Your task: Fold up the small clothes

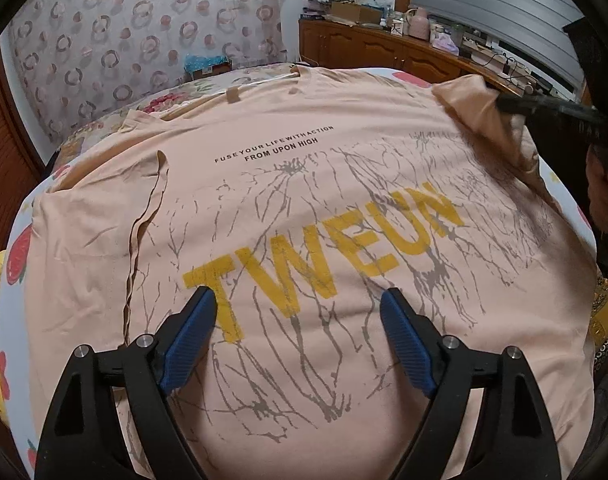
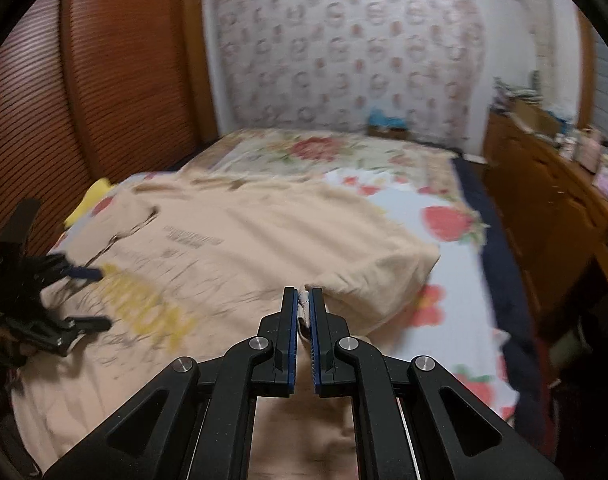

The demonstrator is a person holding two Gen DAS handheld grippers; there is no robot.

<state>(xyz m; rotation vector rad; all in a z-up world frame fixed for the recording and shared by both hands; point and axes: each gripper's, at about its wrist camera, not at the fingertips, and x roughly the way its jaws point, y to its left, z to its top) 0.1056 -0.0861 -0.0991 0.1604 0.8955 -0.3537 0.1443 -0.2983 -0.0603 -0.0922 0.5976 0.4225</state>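
One peach T-shirt (image 1: 304, 208) lies spread, print side up, across the near part of a bed covered by a floral sheet (image 2: 448, 216). Yellow letters reading TWEUN (image 1: 324, 256) run across its chest amid grey crack-like lines, with two small lines of black text (image 1: 274, 144) above them toward the collar. On the shirt's left, a sleeve is folded inward over the body, leaving a long vertical crease. On its right side, the fabric is lifted off the sheet into a raised fold.

That fold is pinched by the right gripper (image 2: 304, 300), whose blue pads are pressed together on the cloth edge; in the left wrist view the same tool appears as a dark, blurred shape at the shirt's far right corner. The left gripper (image 1: 298, 304) hovers over the lower chest print with its jaws spread wide, nothing between them.

Beyond the bed stand a patterned curtain (image 1: 144, 32) at the far end, a slatted wooden wardrobe (image 2: 84, 80) on the left, and a cluttered wooden cabinet (image 1: 384, 48) on the right.
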